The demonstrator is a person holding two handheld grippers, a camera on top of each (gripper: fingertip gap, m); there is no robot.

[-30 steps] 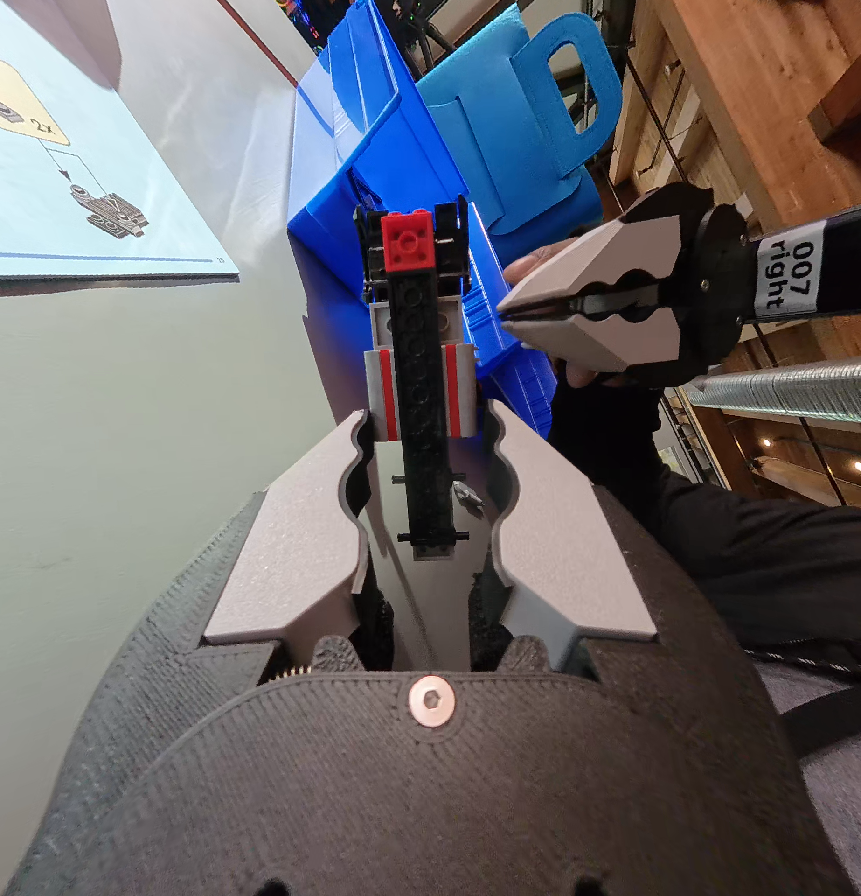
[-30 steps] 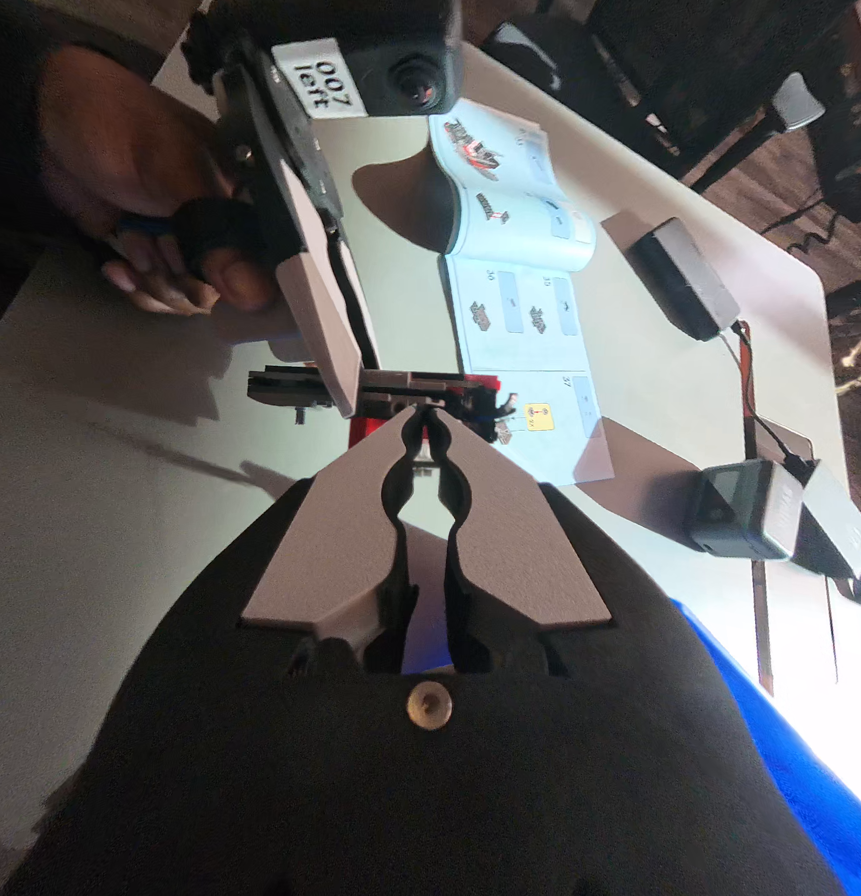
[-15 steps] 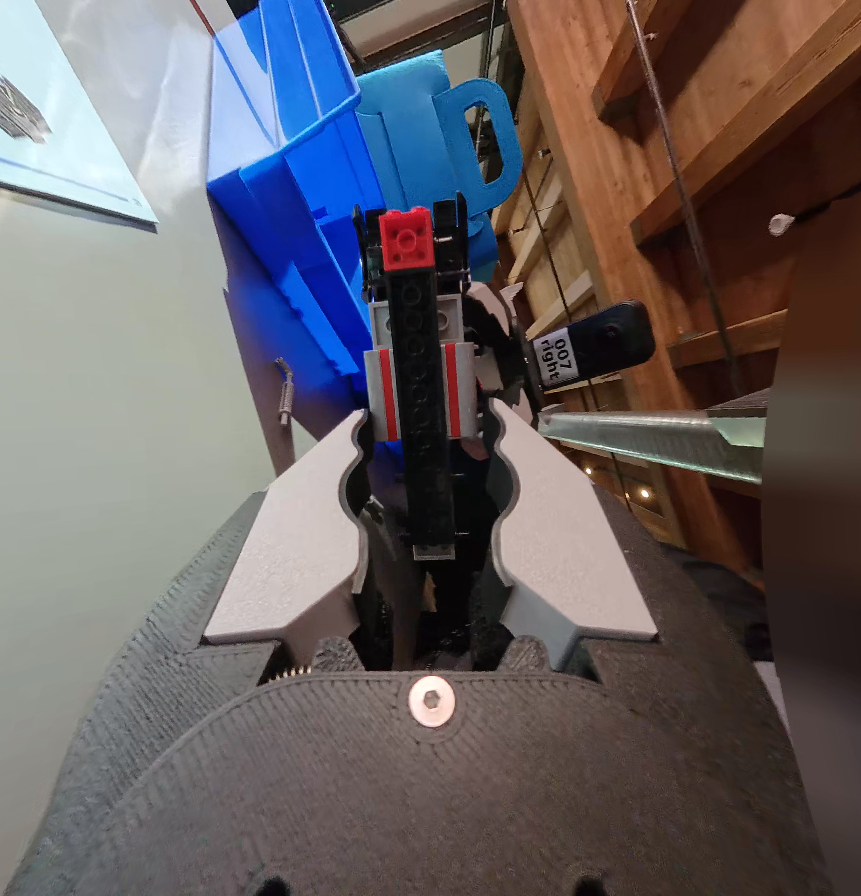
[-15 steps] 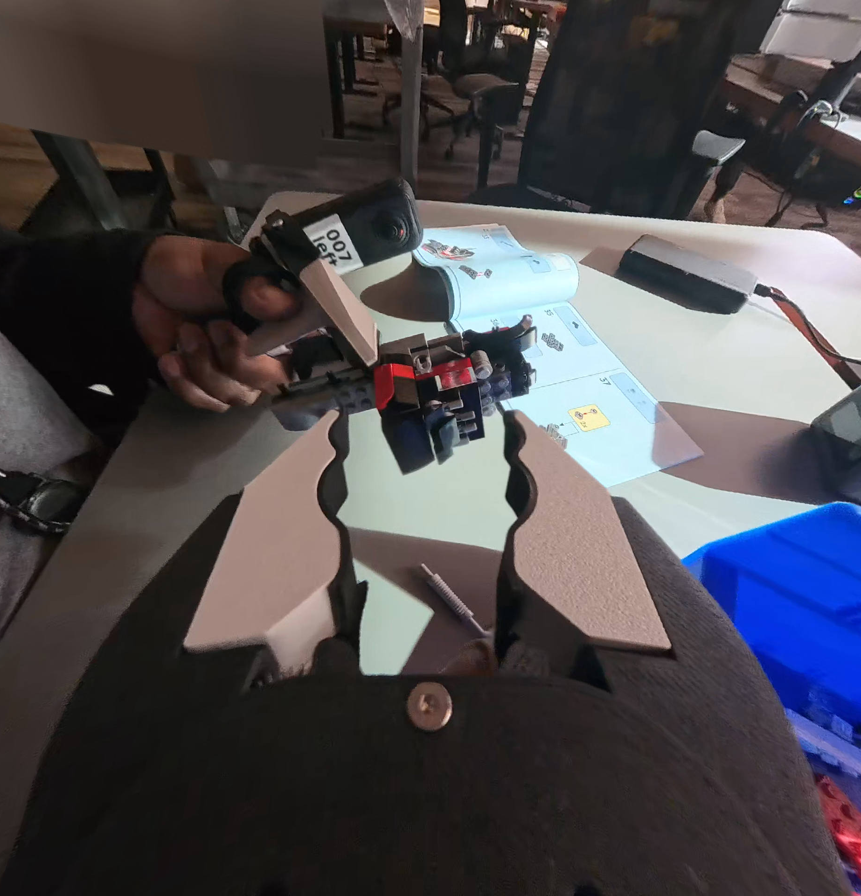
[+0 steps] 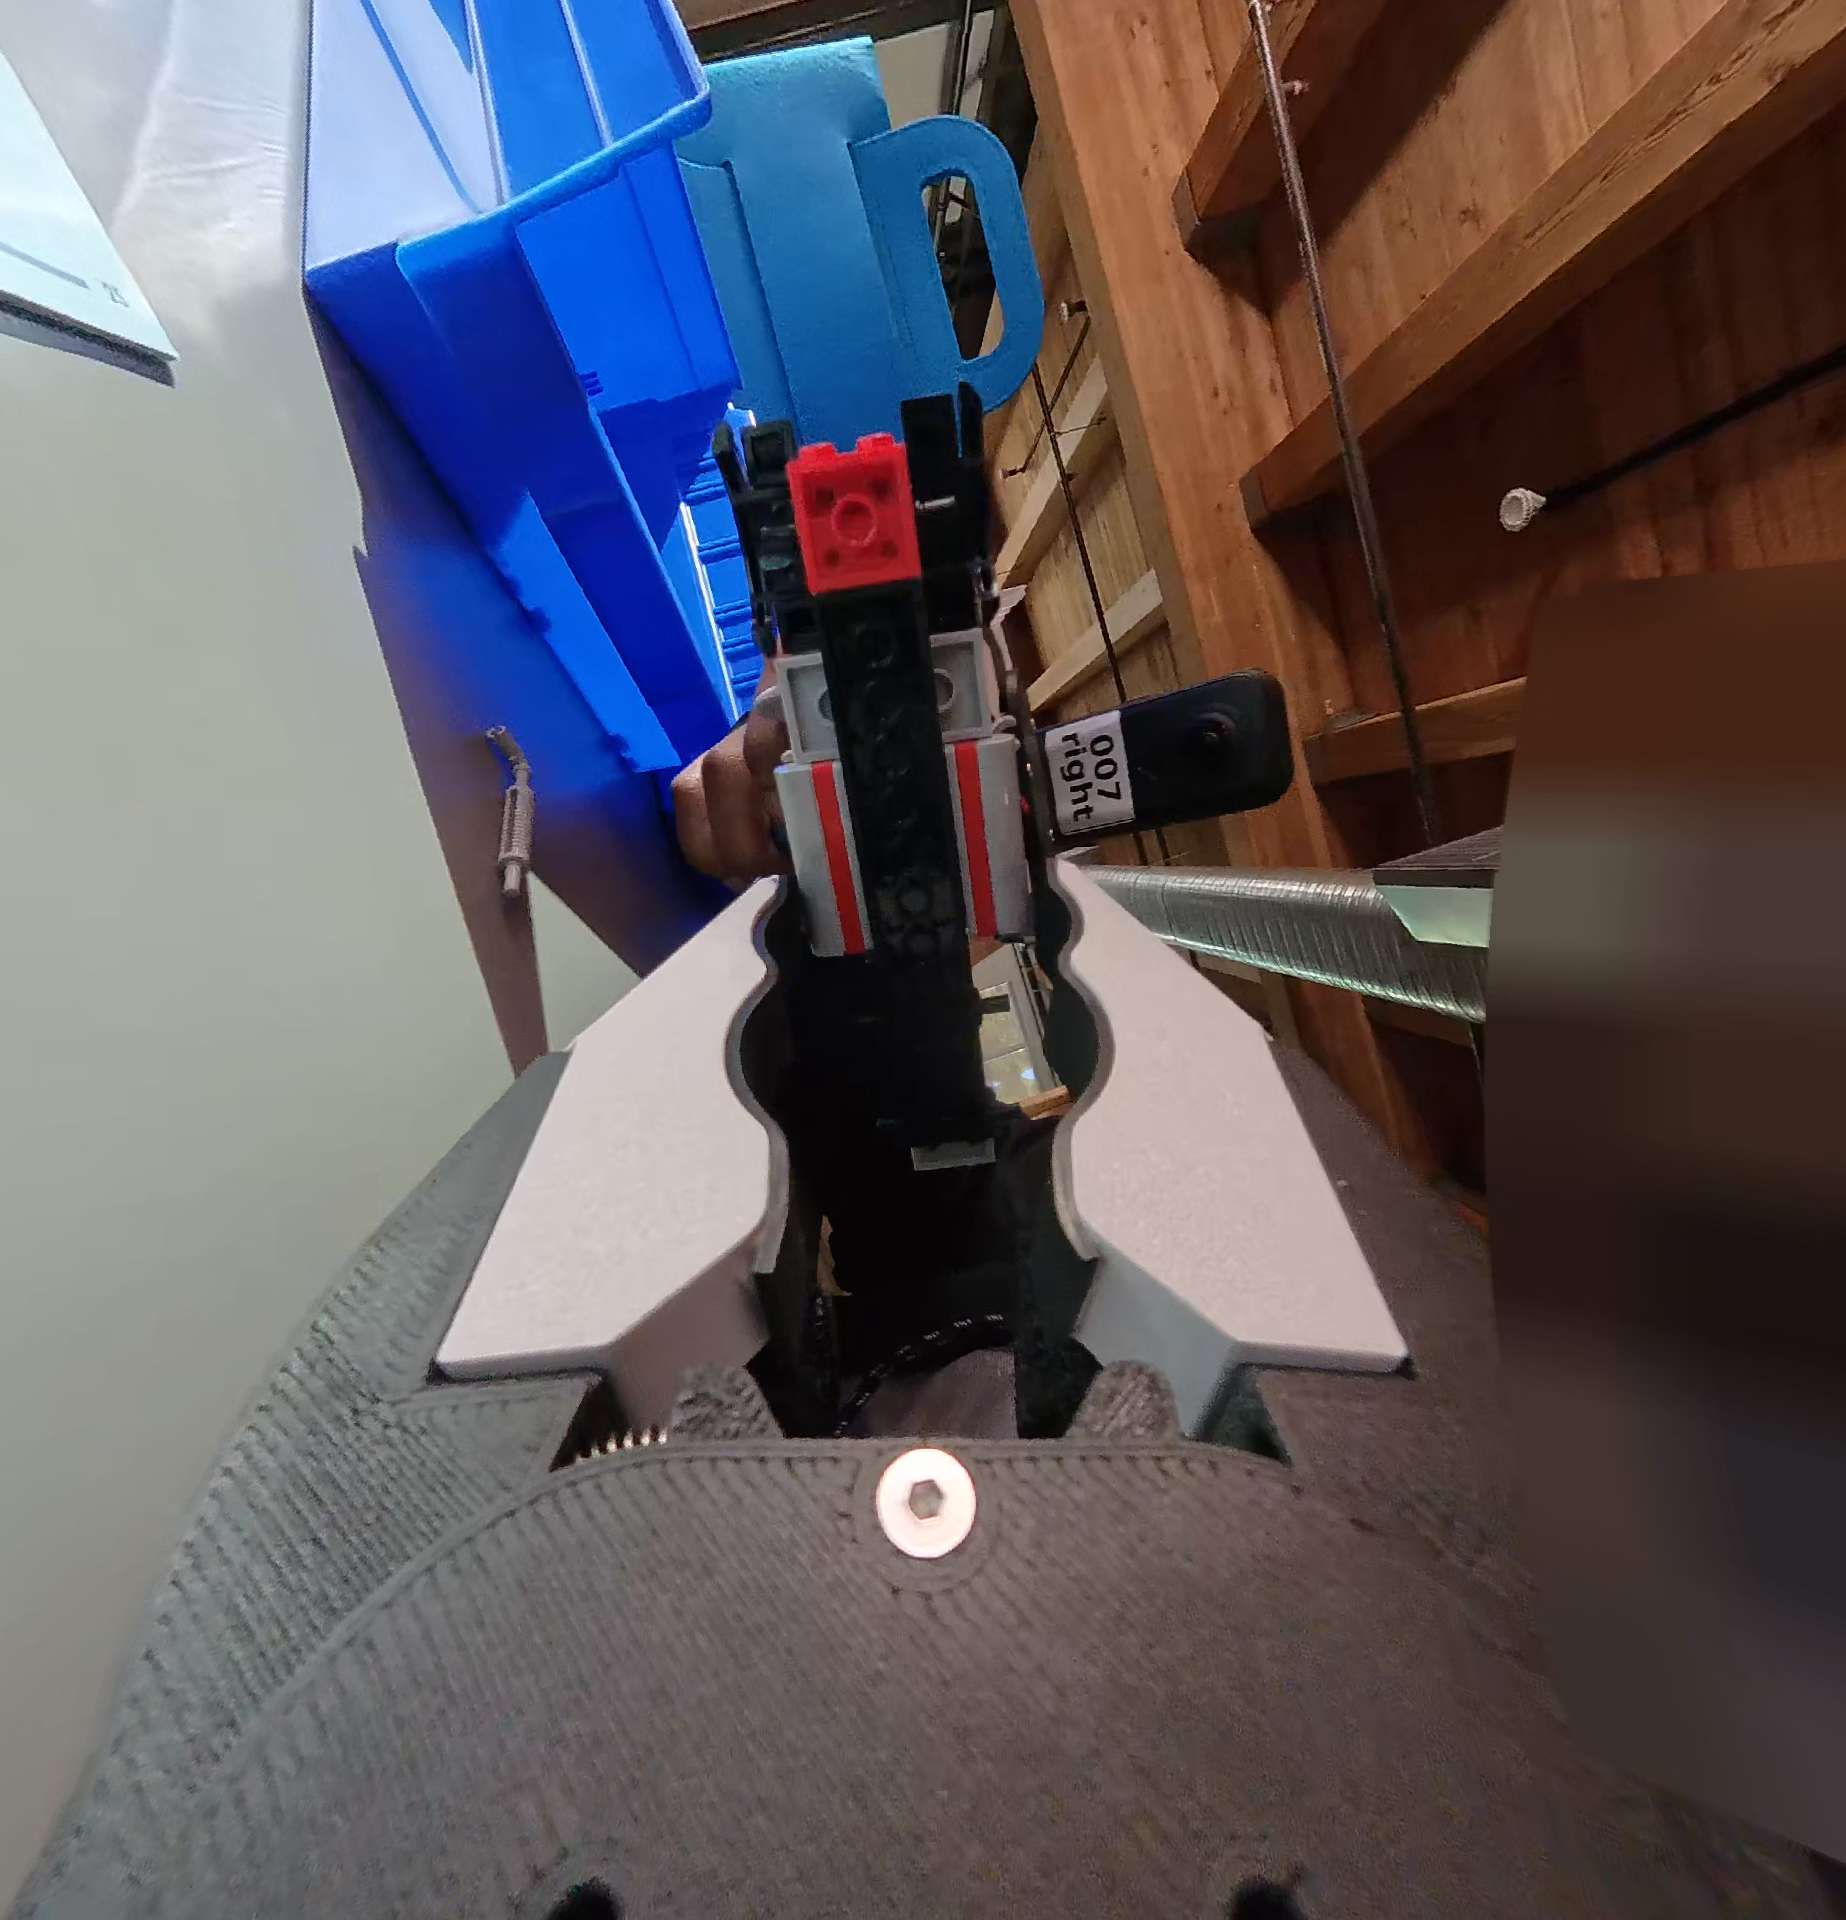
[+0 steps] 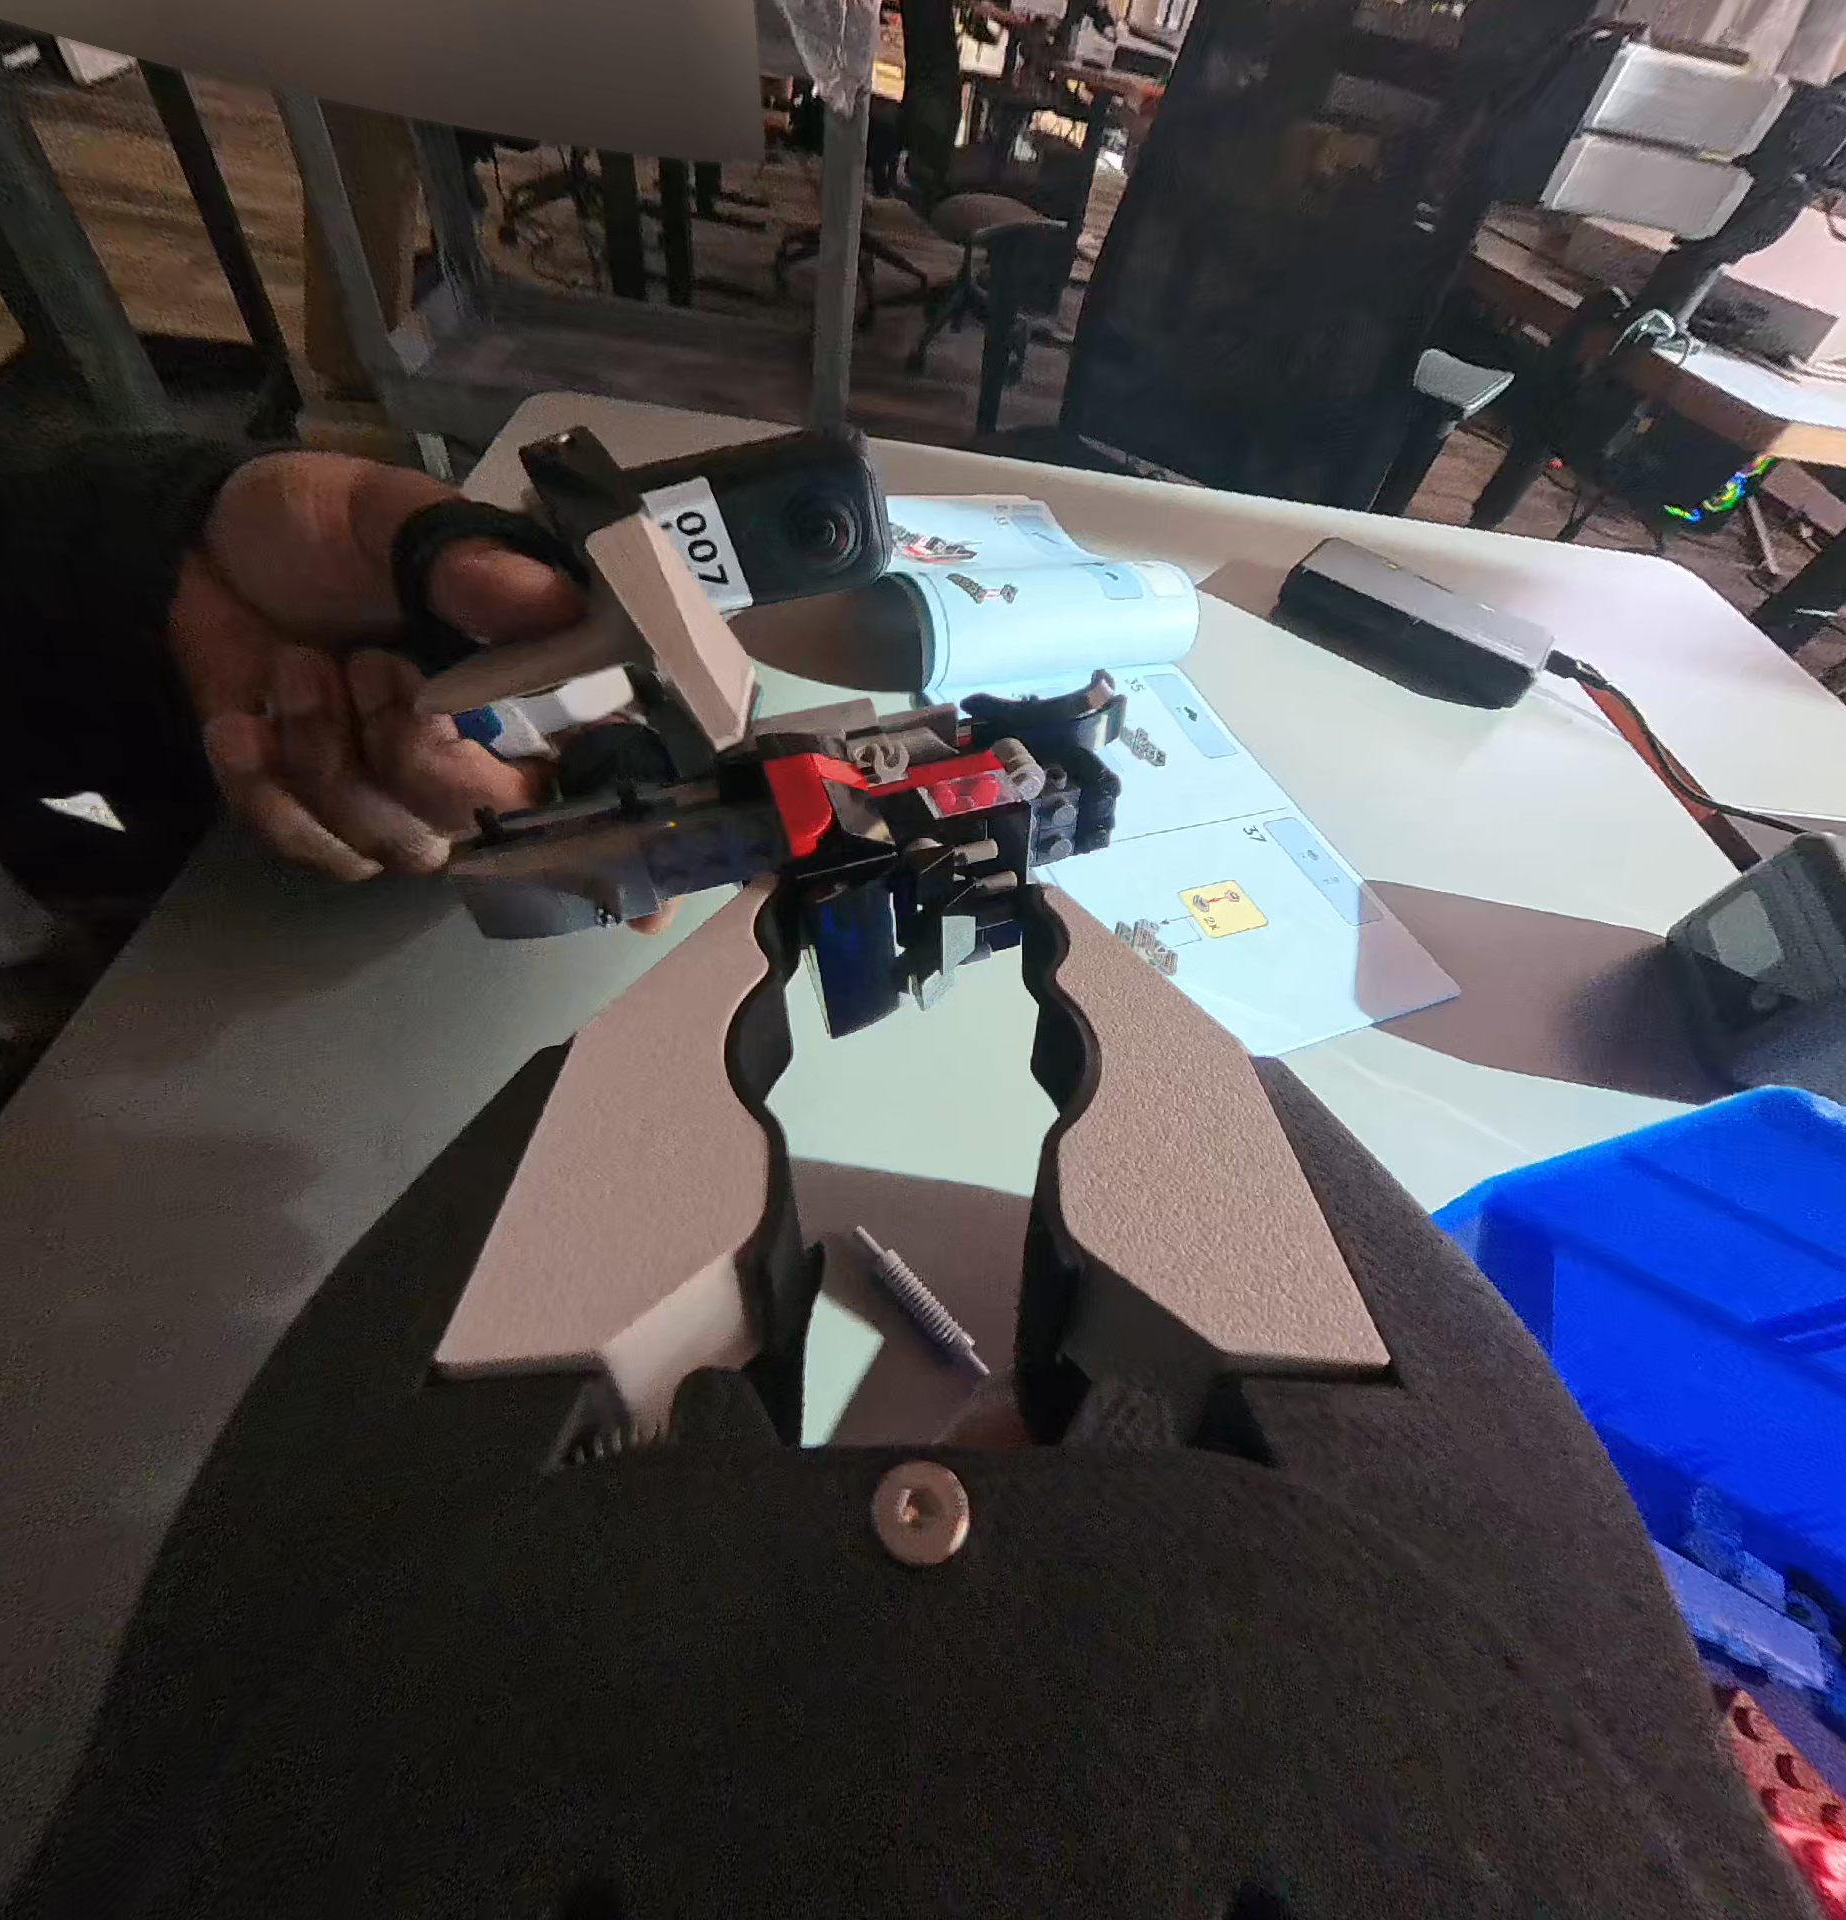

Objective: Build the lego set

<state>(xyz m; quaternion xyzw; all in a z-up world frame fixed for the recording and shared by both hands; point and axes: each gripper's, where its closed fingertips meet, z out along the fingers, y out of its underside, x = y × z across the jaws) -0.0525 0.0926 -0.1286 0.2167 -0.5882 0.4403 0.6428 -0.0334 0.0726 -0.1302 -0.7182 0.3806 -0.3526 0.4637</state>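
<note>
Pale table [image 6: 275, 1039], cluttered workshop beyond

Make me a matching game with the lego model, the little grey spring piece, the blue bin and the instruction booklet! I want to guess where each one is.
Things:
1. lego model
2. grey spring piece
3. blue bin
4. instruction booklet

Places:
A. lying open on the table beyond the model
B. held up in the air by the left gripper
C. at the table's right edge in the right wrist view, with loose bricks inside
D. lying on the table alone, seen between the open right gripper's fingers

Pairs: 1-B, 2-D, 3-C, 4-A
</note>
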